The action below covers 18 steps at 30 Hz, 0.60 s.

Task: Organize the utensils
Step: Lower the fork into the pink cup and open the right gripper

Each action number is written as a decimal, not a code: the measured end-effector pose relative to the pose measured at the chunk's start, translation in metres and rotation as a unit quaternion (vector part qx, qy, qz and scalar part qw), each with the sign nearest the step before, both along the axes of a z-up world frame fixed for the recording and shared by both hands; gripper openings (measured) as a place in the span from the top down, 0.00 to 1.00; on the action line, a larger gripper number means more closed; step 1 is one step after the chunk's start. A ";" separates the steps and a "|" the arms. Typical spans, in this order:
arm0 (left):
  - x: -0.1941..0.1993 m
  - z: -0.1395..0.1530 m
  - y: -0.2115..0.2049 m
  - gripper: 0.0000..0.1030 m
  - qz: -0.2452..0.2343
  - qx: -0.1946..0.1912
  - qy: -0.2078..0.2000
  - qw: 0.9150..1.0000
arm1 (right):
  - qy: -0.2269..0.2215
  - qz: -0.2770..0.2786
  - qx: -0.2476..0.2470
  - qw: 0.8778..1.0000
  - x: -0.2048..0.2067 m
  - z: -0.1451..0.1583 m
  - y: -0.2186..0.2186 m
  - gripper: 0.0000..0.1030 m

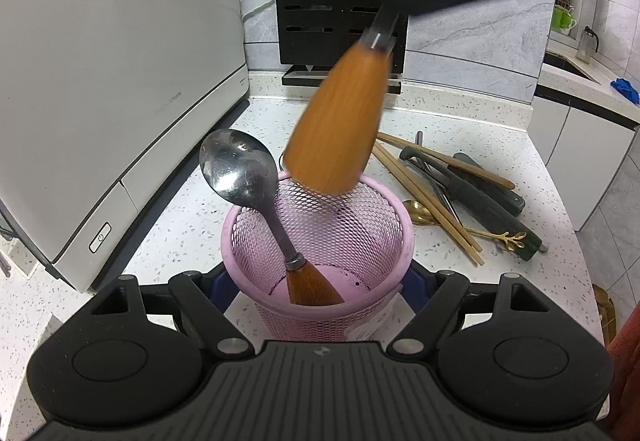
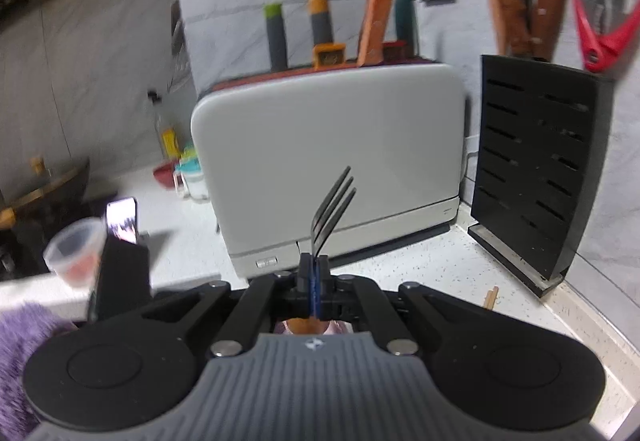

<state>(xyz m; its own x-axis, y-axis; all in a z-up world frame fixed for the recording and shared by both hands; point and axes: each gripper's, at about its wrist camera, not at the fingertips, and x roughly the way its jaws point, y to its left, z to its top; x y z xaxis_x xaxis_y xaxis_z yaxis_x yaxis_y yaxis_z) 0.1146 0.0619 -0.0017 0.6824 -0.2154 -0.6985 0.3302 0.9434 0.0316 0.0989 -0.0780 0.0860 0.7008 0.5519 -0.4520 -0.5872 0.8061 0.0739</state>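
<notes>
The left gripper (image 1: pixel 318 281), low in the frame, clamps the pink mesh cup (image 1: pixel 316 241) by its sides, seemingly to steady it while utensils go in; a steel spoon (image 1: pixel 240 169) already stands inside, wooden handle down. The right gripper (image 2: pixel 314 273), pressed together on a wood-handled fork (image 2: pixel 334 201), carries it handle-first above the cup's far rim, while chopsticks (image 1: pixel 432 201) and other utensils wait at right on the counter (image 1: pixel 460 109).

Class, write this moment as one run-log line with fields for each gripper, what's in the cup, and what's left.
left gripper: shut on cup | right gripper: shut on fork, above cup | in cup: spoon | left: chopsticks
</notes>
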 end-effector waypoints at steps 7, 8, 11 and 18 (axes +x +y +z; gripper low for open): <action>-0.002 0.001 0.002 0.10 -0.003 -0.001 -0.001 1.000 | 0.026 -0.001 -0.046 0.999 0.023 -0.027 0.019 1.00; -0.002 0.001 0.002 0.10 -0.003 -0.001 -0.001 1.000 | 0.028 0.000 -0.051 0.998 0.025 -0.029 0.022 1.00; -0.002 0.001 0.002 0.10 -0.003 -0.001 0.000 1.000 | 0.026 0.005 -0.067 0.997 0.027 -0.036 0.029 1.00; -0.002 0.001 0.001 0.10 -0.002 -0.001 -0.001 1.000 | 0.035 0.020 -0.095 0.995 0.030 -0.053 0.041 1.00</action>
